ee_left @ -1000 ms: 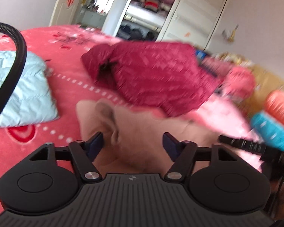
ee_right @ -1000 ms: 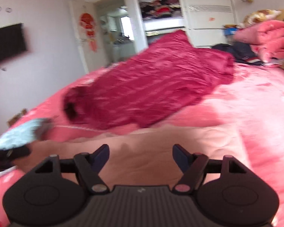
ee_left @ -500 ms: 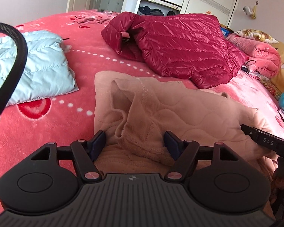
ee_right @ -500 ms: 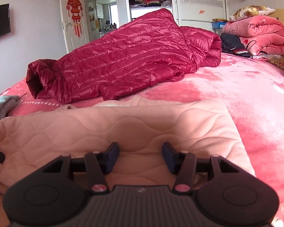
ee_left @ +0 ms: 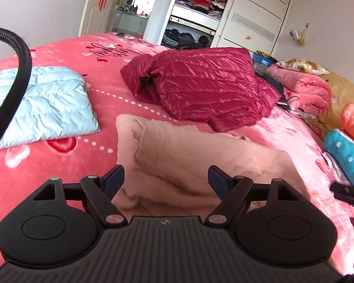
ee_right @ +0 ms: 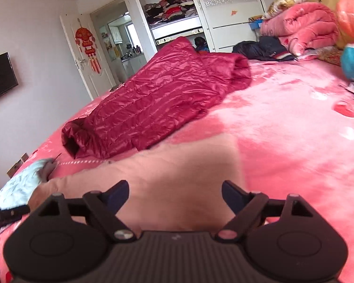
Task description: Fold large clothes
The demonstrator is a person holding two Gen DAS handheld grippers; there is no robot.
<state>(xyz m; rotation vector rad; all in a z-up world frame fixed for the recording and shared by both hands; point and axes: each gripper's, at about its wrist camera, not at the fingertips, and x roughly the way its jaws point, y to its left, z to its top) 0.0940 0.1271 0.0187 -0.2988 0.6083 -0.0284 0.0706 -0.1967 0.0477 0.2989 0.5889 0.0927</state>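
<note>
Just ahead of both hand-held grippers, a folded peach garment (ee_left: 200, 155) lies on the pink bed (ee_left: 70, 165). Left hand-held gripper (ee_left: 165, 179) and right hand-held gripper (ee_right: 175, 194) hover over its near edge, jaws spread wide, holding nothing. Beyond lie a red jacket (ee_left: 207, 87) and a pale blue jacket (ee_left: 52, 103).

Black ribbed gripper bodies, silver screws, dark-blue fingers (ee_left: 113, 180), black cable (ee_left: 16, 75).
</note>
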